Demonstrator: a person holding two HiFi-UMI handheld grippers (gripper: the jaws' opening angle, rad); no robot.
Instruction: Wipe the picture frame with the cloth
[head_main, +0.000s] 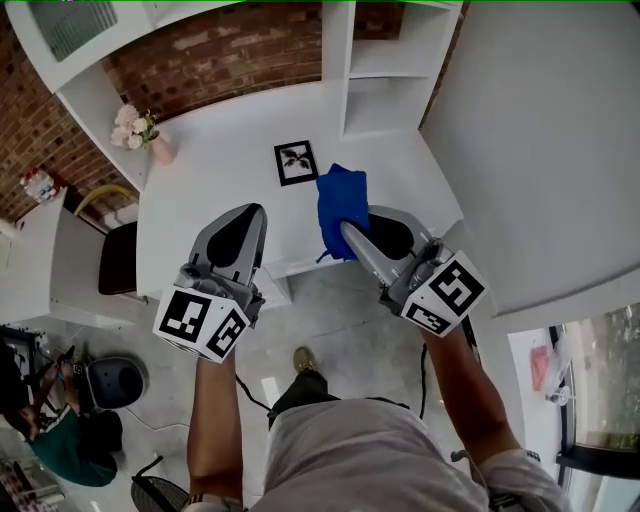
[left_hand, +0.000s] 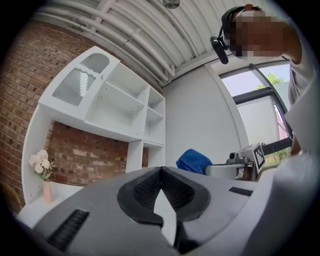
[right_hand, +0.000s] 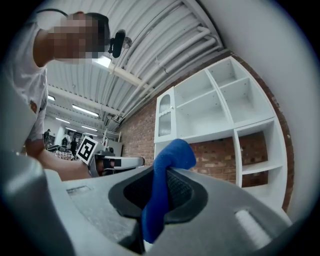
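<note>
Cloth (head_main: 340, 200) of blue fabric hangs clamped in the right claw (head_main: 347, 230), near the black picture frame (head_main: 296, 162) on the white tabletop (head_main: 210, 180); left claw (head_main: 256, 210) closed tight, empty.

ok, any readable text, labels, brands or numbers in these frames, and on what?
No readable text anywhere.
The left gripper cube and right gripper cube: black-and-white square marker patterns, not letters.
The small black picture frame: dark leaf print, no words.

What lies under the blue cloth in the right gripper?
Only the white desk shows around the blue cloth, clamped in the right gripper. The picture frame lies uncovered beside it. The desk patch directly beneath is hidden.
</note>
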